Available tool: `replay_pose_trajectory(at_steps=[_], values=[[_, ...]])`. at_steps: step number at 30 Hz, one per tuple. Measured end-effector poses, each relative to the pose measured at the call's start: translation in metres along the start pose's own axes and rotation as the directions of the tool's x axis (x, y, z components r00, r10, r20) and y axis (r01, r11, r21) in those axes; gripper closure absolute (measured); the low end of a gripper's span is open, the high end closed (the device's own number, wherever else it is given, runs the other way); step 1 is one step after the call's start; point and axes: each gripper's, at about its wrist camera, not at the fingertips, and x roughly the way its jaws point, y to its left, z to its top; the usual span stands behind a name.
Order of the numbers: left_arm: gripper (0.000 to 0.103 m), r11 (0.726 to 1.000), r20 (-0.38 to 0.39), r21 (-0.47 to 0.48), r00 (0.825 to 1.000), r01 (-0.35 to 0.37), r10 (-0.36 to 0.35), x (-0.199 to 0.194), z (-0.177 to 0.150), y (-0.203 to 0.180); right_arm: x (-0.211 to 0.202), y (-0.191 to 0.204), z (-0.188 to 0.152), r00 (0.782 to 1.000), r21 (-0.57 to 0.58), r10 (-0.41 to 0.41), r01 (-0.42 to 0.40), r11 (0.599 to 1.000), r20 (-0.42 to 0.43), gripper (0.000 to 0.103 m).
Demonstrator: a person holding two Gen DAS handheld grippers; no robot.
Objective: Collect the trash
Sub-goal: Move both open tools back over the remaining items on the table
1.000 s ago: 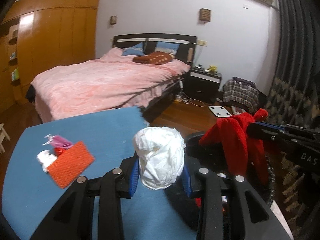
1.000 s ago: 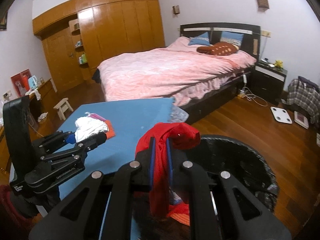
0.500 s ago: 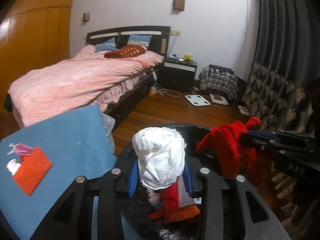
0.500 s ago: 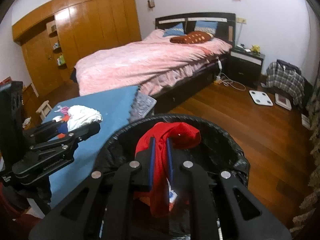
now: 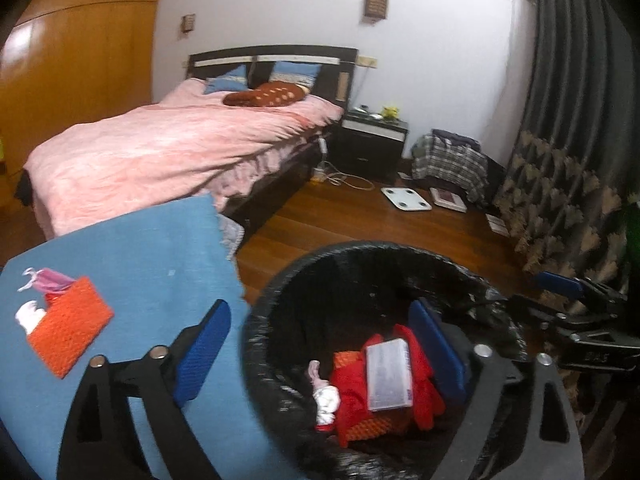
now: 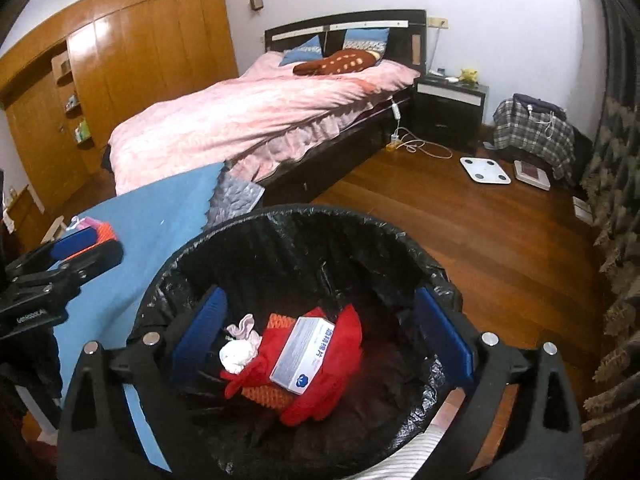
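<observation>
both tools, left tool (image 5: 320, 356) and right tool (image 6: 324, 336), gape empty over the bin (image 5: 272, 292), jaws just opened; remaining orange packet (image 5: 68, 336) lies far left on the counter (image 5: 160, 248), nearer the left tool.

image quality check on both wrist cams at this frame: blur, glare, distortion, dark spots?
Left wrist: soft with motion blur, the box in the bin has unreadable print; fisheye bends the curtain; black corners. Right wrist: sharper, box print visible; glare streaks on the wardrobe; bin liner interior dark with specular flecks; same barrel distortion and vignette.
</observation>
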Motion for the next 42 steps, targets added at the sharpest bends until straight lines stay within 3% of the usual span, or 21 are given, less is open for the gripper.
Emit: replay_pose_trajectory(at_steps=[8,16,28,42], values=[[0.007,0.993,0.039,-0.053,0.993,-0.108,0.110,-0.029,-0.003,0.043,0.002,0.035,0.010,0.999,-0.047,0.034,-0.033,0.998,0.018,0.007],[0.007,0.969,0.061,-0.101,0.971,-0.226,0.233,-0.058,-0.016,0.097,0.019,0.090,0.025,0.994,-0.087,0.106,-0.104,0.991,0.020,0.007],[0.007,0.890,0.032,-0.209,0.907,-0.405,0.420,-0.083,-0.044,0.196,0.059,0.193,0.040,0.979,-0.172,0.205,-0.201,0.964,0.003,0.007],[0.007,0.792,-0.061,-0.284,0.835,-0.540,0.547,-0.091,-0.089,0.289,0.122,0.307,0.036,0.958,-0.270,0.274,-0.287,0.919,-0.085,0.007]])
